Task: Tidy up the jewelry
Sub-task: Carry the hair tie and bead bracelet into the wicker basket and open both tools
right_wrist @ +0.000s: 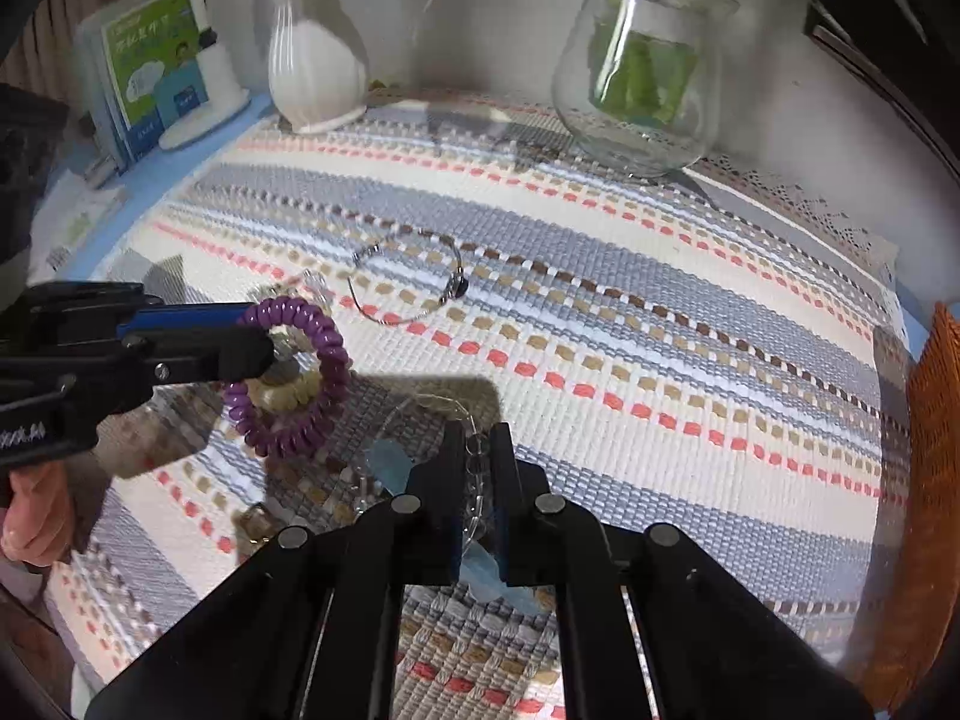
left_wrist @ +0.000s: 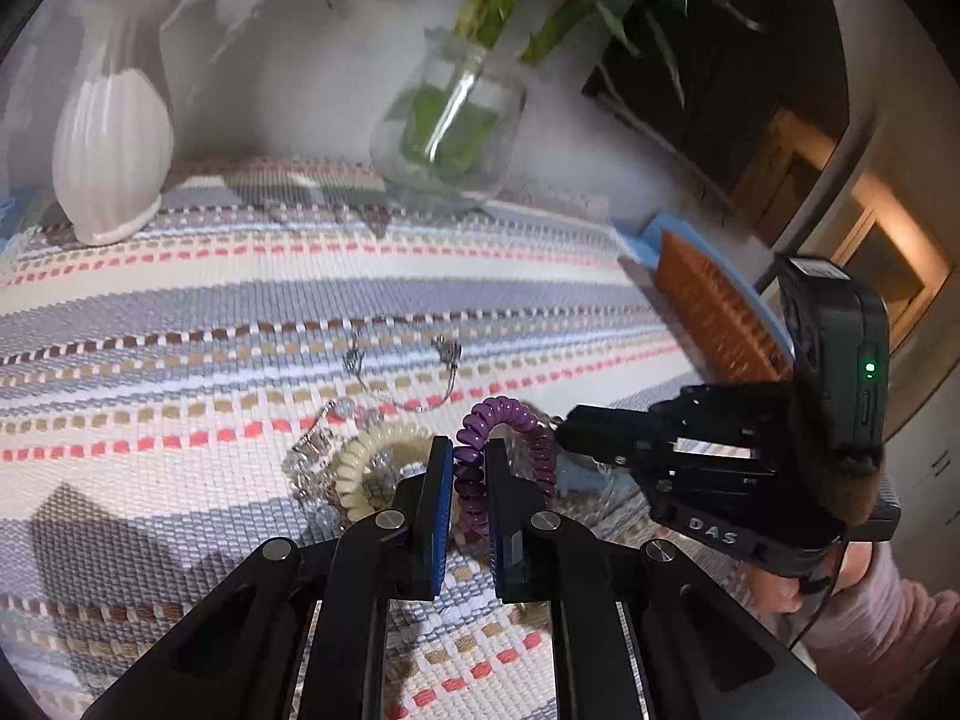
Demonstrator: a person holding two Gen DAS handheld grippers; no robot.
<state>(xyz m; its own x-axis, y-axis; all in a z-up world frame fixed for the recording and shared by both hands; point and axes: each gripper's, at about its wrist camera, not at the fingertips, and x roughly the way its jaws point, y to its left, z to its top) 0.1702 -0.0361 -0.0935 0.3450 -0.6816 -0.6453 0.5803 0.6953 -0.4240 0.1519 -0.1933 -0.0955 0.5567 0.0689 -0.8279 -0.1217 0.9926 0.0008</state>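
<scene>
My left gripper [left_wrist: 470,450] is shut on a purple spiral bracelet [left_wrist: 507,420] and holds it just above the striped woven mat [left_wrist: 240,300]; it also shows in the right wrist view [right_wrist: 288,378]. A cream spiral bracelet [left_wrist: 366,456] and a clear bead bracelet [left_wrist: 312,468] lie under it. A thin silver wire bangle [left_wrist: 408,360] lies further back. My right gripper [right_wrist: 477,438] is shut on a clear bead bracelet with pale blue stones [right_wrist: 390,462], low over the mat.
A white ribbed vase [left_wrist: 111,144] and a glass vase with green stems [left_wrist: 447,120] stand at the mat's far edge. An orange woven basket [left_wrist: 714,312] sits at the right. Books [right_wrist: 150,66] stand at the far left.
</scene>
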